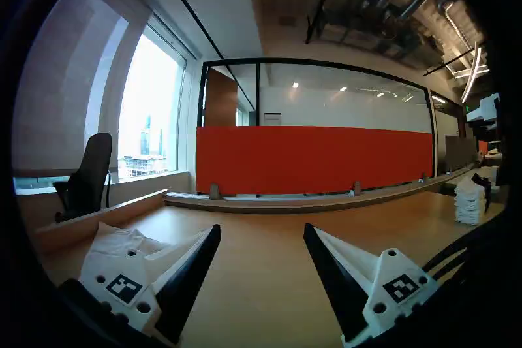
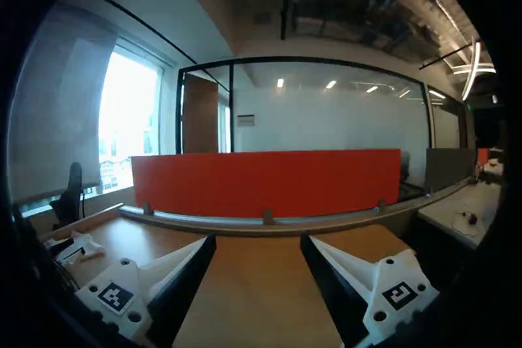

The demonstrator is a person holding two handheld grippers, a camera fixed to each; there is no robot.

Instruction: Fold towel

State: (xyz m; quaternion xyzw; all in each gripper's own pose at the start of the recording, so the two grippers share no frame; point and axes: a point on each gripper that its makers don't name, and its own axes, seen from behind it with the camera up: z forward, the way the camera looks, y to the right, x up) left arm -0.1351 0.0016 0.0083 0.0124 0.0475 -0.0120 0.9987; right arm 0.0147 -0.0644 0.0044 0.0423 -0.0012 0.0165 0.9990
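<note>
The left hand-held gripper (image 1: 261, 227) stands wide, nothing between its two white moulded plastic fingers (image 1: 140, 269). The fingers are wedge-shaped, faced with matt black pads, and each carries a square black-and-white marker. The right hand-held gripper (image 2: 256, 237) is of the same make, and it too gapes wide and bare over the table.

The smooth, honey-coloured wooden table (image 1: 261, 283) has a faint sheen and runs flat and bare ahead of both grippers. This leaves free room from 6 o'clock up to its far edge. There a low grey rail carries a flat rectangular orange-red divider panel (image 1: 313, 158), matt and hard-edged, which closes the far side.

In the left gripper view the soft, crumpled white towel (image 1: 124, 238) lies on the table at 8 o'clock, just behind the left finger and partly hidden by it. It is so bunched that its long axis and heading cannot be told. At 3 o'clock, near the table's right edge, stands a neat stack of folded white cloths (image 1: 471, 201). A black high-backed office chair (image 1: 85, 181) stands at 9 o'clock beside a bright window (image 1: 150, 110).

In the right gripper view a small white shape with dark marks (image 2: 81, 247) sits at 9 o'clock, too small to make out. A pale white side table (image 2: 463, 207) lies at 3 o'clock, across a dark gap.
</note>
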